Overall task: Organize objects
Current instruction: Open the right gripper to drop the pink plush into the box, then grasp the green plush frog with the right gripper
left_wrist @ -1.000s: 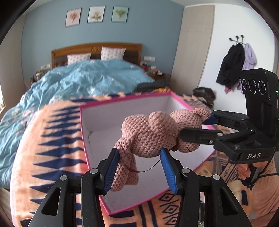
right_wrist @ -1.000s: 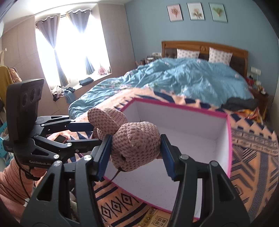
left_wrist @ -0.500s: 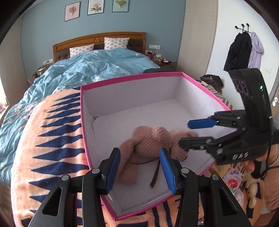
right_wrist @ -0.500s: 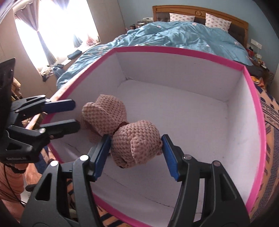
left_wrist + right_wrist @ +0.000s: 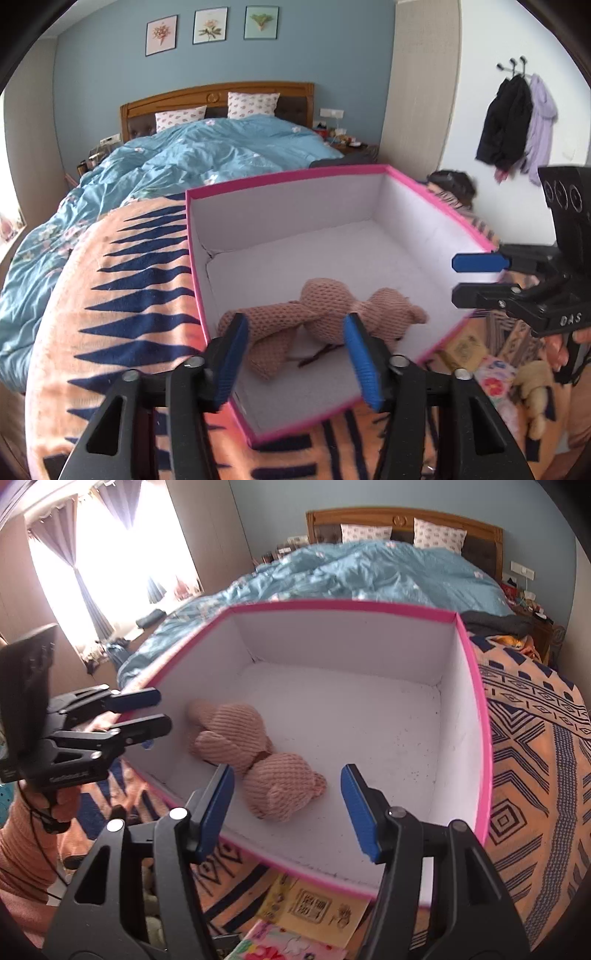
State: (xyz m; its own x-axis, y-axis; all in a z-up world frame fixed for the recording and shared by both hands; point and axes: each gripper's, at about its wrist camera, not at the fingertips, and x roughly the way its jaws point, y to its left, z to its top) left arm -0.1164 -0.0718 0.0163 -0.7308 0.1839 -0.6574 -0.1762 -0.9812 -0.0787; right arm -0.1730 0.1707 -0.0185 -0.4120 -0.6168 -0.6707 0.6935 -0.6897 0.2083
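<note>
Bed with blue floral duvet (image 5: 207, 155) far behind, two patterned pillows (image 5: 251, 105) against wooden headboard (image 5: 218, 94). Three framed plant prints (image 5: 208, 31) on blue wall. Dark and lilac coats (image 5: 513, 125) hang on hooks, far right. Orange blanket with navy triangles (image 5: 122, 295) in the near foreground. Curtained bright window (image 5: 92, 554), far left in right wrist view.

I count one knitted bear (image 5: 325, 314) in one pink box (image 5: 288, 176). I count two hand-held grippers: left (image 5: 295, 354), right (image 5: 288, 808). Far wall: three framed prints (image 5: 208, 31). Bed: two pillows (image 5: 218, 110). Right wall: two hanging coats (image 5: 517, 125).
</note>
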